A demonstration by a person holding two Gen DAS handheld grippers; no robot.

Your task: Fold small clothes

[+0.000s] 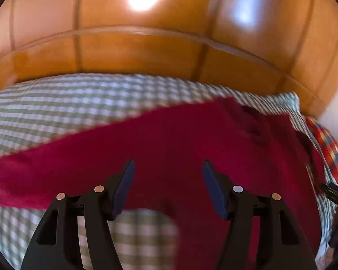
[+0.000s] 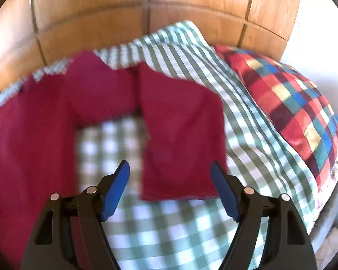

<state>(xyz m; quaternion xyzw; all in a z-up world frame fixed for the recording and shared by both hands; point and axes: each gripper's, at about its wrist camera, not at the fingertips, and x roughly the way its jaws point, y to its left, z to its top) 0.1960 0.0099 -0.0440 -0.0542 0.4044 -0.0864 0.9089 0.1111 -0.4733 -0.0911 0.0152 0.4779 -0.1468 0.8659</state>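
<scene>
A dark red garment (image 1: 169,139) lies spread on the green-and-white checked bed cover (image 1: 56,105). My left gripper (image 1: 167,168) is open and empty, just above the garment's near edge. In the right wrist view the same red garment (image 2: 180,123) shows two parts with checked cover between them. My right gripper (image 2: 170,171) is open and empty, hovering over the near end of the right-hand part. The other gripper's black body (image 1: 335,193) shows at the right edge of the left wrist view. Both views are blurred.
A glossy wooden headboard or panelled wall (image 1: 146,51) rises behind the bed. A red, blue and yellow checked pillow (image 2: 293,103) lies at the right on the cover (image 2: 169,225). A pale wall (image 2: 322,33) stands beyond it.
</scene>
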